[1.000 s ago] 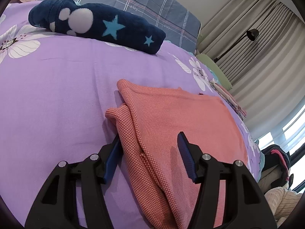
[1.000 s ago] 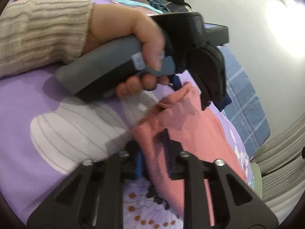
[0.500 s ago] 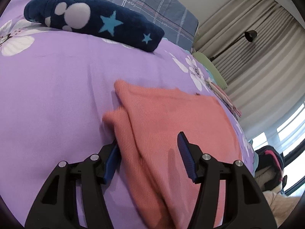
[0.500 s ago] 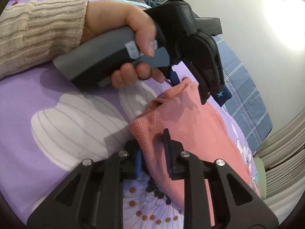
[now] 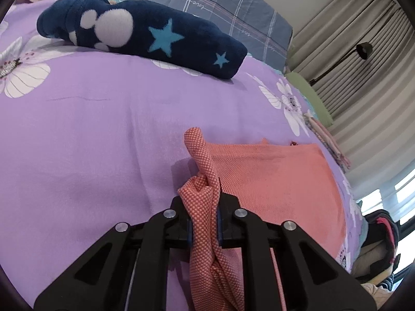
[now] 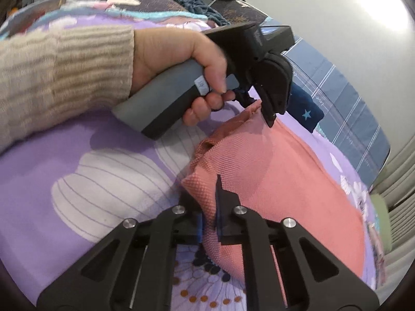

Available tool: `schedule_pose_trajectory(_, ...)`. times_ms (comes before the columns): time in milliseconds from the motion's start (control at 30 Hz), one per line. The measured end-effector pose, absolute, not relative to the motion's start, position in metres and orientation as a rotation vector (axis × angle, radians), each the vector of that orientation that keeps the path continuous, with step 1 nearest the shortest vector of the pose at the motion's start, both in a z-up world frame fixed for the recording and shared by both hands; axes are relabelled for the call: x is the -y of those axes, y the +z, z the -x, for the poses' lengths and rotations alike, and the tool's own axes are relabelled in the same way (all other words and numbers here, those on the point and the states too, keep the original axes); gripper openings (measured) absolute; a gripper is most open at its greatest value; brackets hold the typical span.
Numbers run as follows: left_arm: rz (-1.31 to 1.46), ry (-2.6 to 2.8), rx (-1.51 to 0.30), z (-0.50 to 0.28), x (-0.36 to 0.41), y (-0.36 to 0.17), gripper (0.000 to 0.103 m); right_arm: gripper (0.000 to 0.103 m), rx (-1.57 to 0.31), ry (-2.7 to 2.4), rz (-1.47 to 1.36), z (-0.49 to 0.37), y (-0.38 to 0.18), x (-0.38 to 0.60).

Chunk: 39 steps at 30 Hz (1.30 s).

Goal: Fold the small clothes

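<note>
The left gripper (image 5: 205, 223) is closing its jaws on a bunched edge of the coral garment (image 5: 272, 181), which is lying on the purple floral bedspread (image 5: 103, 134). The right gripper (image 6: 209, 223) is clamping the garment's near corner.

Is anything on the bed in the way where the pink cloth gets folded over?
Nothing visible. Both grippers pinch the pink cloth, left gripper closing on a bunched edge. The purple sheet ahead is bare; the navy star plush lies far back.
</note>
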State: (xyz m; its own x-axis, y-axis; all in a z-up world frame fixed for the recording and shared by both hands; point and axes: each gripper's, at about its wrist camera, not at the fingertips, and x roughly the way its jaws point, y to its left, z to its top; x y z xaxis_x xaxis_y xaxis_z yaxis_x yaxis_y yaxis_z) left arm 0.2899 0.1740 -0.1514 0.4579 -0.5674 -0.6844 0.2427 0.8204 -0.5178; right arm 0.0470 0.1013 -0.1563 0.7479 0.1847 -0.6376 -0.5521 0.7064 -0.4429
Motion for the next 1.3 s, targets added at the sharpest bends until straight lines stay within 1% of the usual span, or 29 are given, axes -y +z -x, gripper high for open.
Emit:
schedule_pose_trajectory(300, 0.265, -0.457, -0.955, -0.282, -0.148, -0.106, 0.012, 0.005, -0.558, 0.399, 0.498, -0.036, -0.12, -0.064)
schedule_pose_trajectory(733, 0.2, -0.414, -0.961, -0.285, -0.087, -0.07, 0.012, 0.005, -0.538, 0.344, 0.334, -0.039, -0.092, 0.005)
schedule_pose_trajectory(1033, 0.116, -0.449, -0.939, -0.287, -0.008, -0.048, 0.012, 0.005, -0.53, 0.278, 0.134, -0.039, -0.082, 0.084)
schedule_pose_trajectory(1300, -0.004, -0.489, -0.943, -0.286, 0.081, -0.048, 0.012, 0.005, -0.533, 0.211, 0.023, -0.034, -0.086, 0.144)
